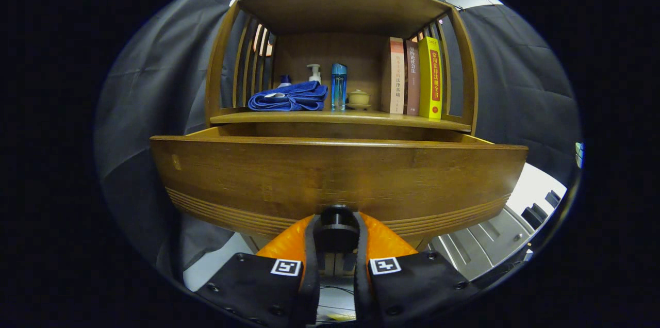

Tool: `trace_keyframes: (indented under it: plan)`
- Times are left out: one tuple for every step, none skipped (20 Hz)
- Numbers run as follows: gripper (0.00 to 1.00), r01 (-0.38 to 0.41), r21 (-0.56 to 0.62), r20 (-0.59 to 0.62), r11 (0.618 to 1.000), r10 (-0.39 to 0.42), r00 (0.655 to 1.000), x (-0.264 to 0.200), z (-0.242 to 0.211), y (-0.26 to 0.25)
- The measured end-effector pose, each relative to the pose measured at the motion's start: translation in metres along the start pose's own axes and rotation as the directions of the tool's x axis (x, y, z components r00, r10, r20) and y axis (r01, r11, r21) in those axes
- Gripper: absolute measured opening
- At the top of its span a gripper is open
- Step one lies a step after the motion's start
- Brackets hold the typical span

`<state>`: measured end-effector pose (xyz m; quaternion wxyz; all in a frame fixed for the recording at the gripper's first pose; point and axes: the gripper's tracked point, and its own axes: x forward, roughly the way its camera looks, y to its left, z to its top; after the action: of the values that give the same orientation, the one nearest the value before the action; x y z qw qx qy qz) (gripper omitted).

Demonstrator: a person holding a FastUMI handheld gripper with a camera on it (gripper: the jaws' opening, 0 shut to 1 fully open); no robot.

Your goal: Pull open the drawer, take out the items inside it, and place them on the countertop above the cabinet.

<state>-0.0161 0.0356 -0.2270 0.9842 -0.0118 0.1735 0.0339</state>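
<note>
Wooden cabinet point(340, 60) stood ahead | drawer point(337, 178) partly pulled out | claw point(336, 238) clenched on drawer knob point(336, 227), dead ahead between fingers | contents hidden behind drawer front.

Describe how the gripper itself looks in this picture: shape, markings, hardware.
The gripper has two broad, flat black plates, each with a square black-and-white tag near its inner edge and round bolts along it. Two long fingers taper forward from the plates, each edged inside by a thin dark strip.
</note>
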Motion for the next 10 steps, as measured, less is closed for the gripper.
trace_keyframes:
  plan:
    - [0.35, 0.000, 0.000, -0.004, 1.000, 0.000, 1.000, -0.0016, -0.0026, -0.0006]
    - [0.35, 0.002, 0.004, -0.007, 1.000, -0.001, 1.000, -0.0027, -0.0037, 0.0000]
    - [0.35, 0.003, 0.008, -0.011, 1.000, -0.002, 1.000, -0.0041, -0.0045, -0.0001]
    - [0.35, 0.002, 0.008, -0.012, 1.000, -0.002, 1.000, -0.0056, -0.0062, 0.0004]
    - [0.35, 0.001, 0.010, -0.013, 1.000, -0.001, 1.000, -0.0061, -0.0072, 0.0007]
    - [0.35, 0.000, 0.010, -0.013, 1.000, 0.000, 1.000, -0.0073, -0.0089, 0.0003]
    - [0.35, 0.001, 0.009, -0.016, 1.000, -0.001, 1.000, -0.0078, -0.0120, 0.0006]
    - [0.35, 0.002, 0.009, -0.001, 1.000, -0.002, 1.000, -0.0068, -0.0089, 0.0006]
    - [0.35, 0.002, 0.008, -0.003, 1.000, -0.002, 1.000, -0.0064, -0.0114, 0.0004]
    - [0.35, 0.003, 0.008, 0.002, 1.000, -0.003, 1.000, -0.0063, -0.0093, -0.0002]
